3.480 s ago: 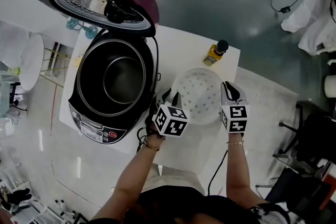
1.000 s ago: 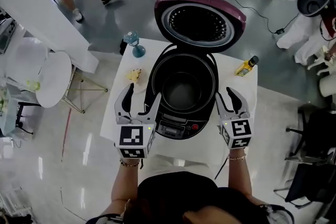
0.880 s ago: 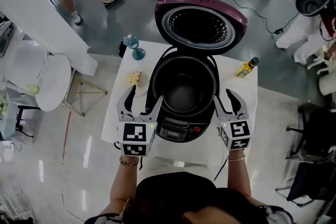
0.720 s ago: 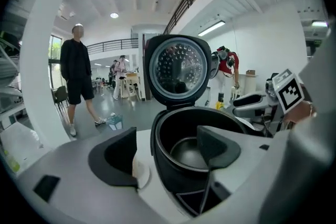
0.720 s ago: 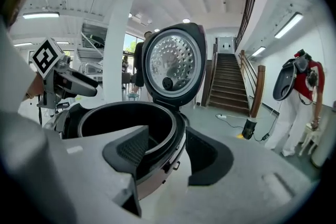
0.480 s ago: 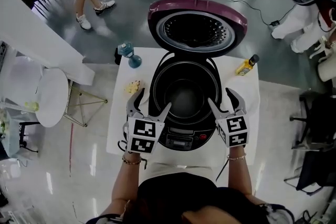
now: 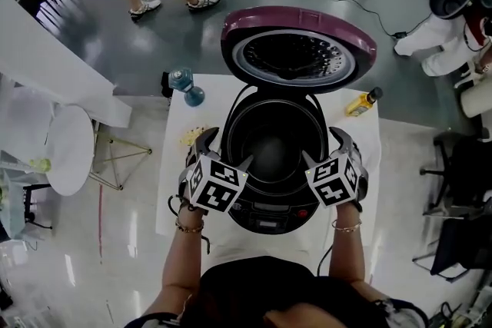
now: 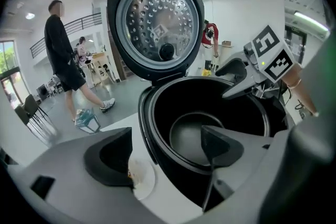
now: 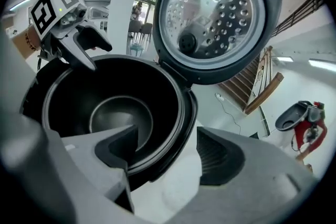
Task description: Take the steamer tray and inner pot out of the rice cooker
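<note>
Rice cooker point(image 7: 231, 205) on a white table point(image 7: 181, 188), its maroon lid point(image 7: 298, 50) raised to show a dimpled metal underside. The inner pot point(image 7: 270, 146), dark, round and empty, sits inside the cooker body. The left gripper point(image 7: 227, 150) and right gripper point(image 7: 323, 146), whose jaws have just been opening wide, each straddle the pot's rim without pressing it. Print on the control panel point(image 7: 269, 225) is too small to read.

No print is readable, even on the rice cooker point(image 7: 270, 222).
</note>
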{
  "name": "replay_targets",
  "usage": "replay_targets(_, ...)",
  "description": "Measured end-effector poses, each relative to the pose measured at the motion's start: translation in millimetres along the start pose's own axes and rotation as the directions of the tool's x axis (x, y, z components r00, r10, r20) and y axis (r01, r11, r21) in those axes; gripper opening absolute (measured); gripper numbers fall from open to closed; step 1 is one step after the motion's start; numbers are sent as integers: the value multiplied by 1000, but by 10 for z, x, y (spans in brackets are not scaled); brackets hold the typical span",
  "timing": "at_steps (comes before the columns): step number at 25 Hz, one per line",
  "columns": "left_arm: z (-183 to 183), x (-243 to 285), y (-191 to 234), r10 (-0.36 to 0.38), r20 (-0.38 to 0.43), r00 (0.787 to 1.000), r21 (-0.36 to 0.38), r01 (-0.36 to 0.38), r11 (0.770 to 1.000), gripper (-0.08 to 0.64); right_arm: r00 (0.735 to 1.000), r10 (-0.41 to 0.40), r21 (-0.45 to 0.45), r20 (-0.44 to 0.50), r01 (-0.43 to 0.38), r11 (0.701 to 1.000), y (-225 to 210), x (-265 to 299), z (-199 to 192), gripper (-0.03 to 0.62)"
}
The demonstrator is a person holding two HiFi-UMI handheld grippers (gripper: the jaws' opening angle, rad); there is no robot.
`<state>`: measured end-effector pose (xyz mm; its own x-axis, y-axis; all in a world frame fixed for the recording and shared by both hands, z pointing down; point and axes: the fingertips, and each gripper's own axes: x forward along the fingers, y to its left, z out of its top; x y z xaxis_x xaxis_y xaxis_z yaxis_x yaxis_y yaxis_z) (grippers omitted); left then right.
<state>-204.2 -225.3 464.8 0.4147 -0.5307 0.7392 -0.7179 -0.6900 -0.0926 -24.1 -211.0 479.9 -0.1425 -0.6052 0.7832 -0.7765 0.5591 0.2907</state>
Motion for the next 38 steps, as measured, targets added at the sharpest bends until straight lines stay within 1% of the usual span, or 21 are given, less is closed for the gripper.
replay_targets(3,4,107,11,-23,-30,999,12,24,1000,388,999,-14,-22,-47,13,1000,-45,90,-4,331)
replay_targets(7,-32,250,74,-11,-67,998,21,12,1000,390,987,-107,-120,-117,93,988,-126,205,-53,331)
replay_targets(8,-44,281,92,-11,-76,997,17,13,1000,388,985,-117,-134,-130,99,986,-131,229,-58,331)
replay_targets(10,-64,320,109,-20,-95,995,-8,19,1000,380,983,-102,-146,-151,80,986,-114,266,-62,331)
replay_targets(12,-65,331,119,-12,-109,994,-37,8,999,301,984,-88,-141,-154,66,988,-114,276,-58,327)
replay_targets(13,-63,332,131,2,-116,993,-43,-7,999,277,985,-89,-131,-149,70,989,-123,270,-53,311)
replay_targets(16,-62,328,166,34,-141,989,-30,-39,999,242,986,-114,-106,-120,102,989,-149,223,-13,277)
replay_targets(18,-60,318,185,37,-149,988,-33,-42,999,225,988,-125,-93,-85,117,989,-156,172,40,237)
replay_targets(21,-63,298,212,35,-144,989,-50,-42,998,213,994,-106,-50,-24,104,993,-139,105,128,160)
replay_targets(24,-51,277,211,36,-140,989,-56,-44,997,202,995,-94,0,25,94,996,-147,33,179,143)
replay_targets(27,-35,259,191,36,-133,990,-54,-44,998,192,991,-107,44,78,104,994,-188,-73,239,126)
replay_targets(30,-10,211,186,26,-119,993,-62,-34,997,172,983,-133,77,128,124,989,-235,-182,323,115)
replay_targets(34,42,153,170,-5,-92,996,-108,-5,994,163,969,-157,138,193,132,982,-282,-276,366,97)
replay_targets(38,61,102,177,8,-88,996,-98,-16,995,147,961,-159,165,225,123,979,-281,-325,423,89)
